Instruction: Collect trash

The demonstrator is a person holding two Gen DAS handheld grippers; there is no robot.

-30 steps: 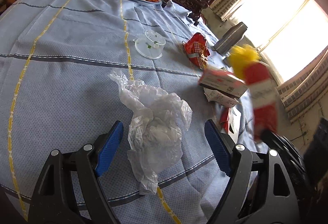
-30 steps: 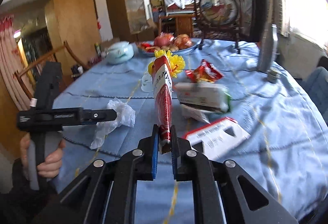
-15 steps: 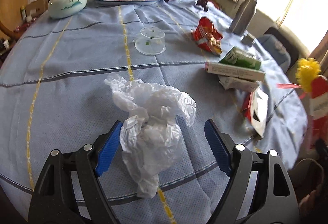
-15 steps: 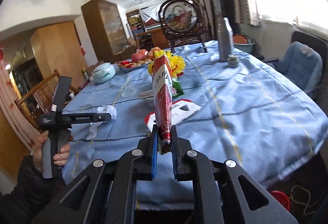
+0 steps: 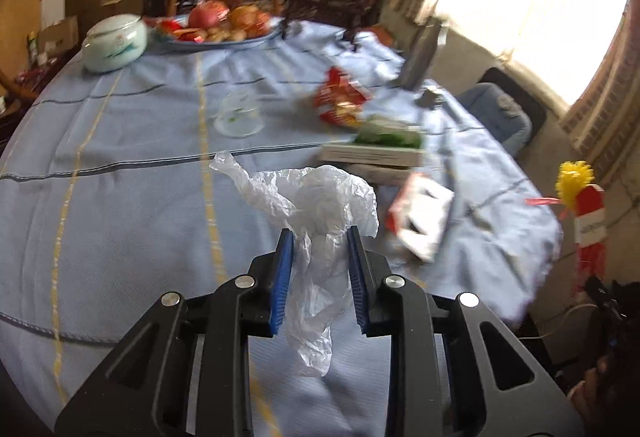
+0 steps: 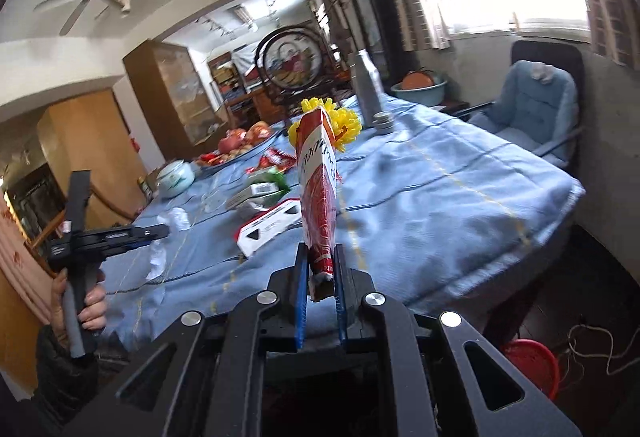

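one plastic bag, two boxes, one jar

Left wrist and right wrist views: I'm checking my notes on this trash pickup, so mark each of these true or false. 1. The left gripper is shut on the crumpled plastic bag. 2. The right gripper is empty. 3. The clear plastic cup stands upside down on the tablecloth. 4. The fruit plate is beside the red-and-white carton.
1. True: the left gripper, whose jaws have just been closing, pinches the crumpled plastic bag.
2. False: the right gripper is shut on a red packet with a yellow tassel.
3. True: the clear plastic cup rests rim down.
4. False: the fruit plate sits at the far edge; the red-and-white carton lies near.
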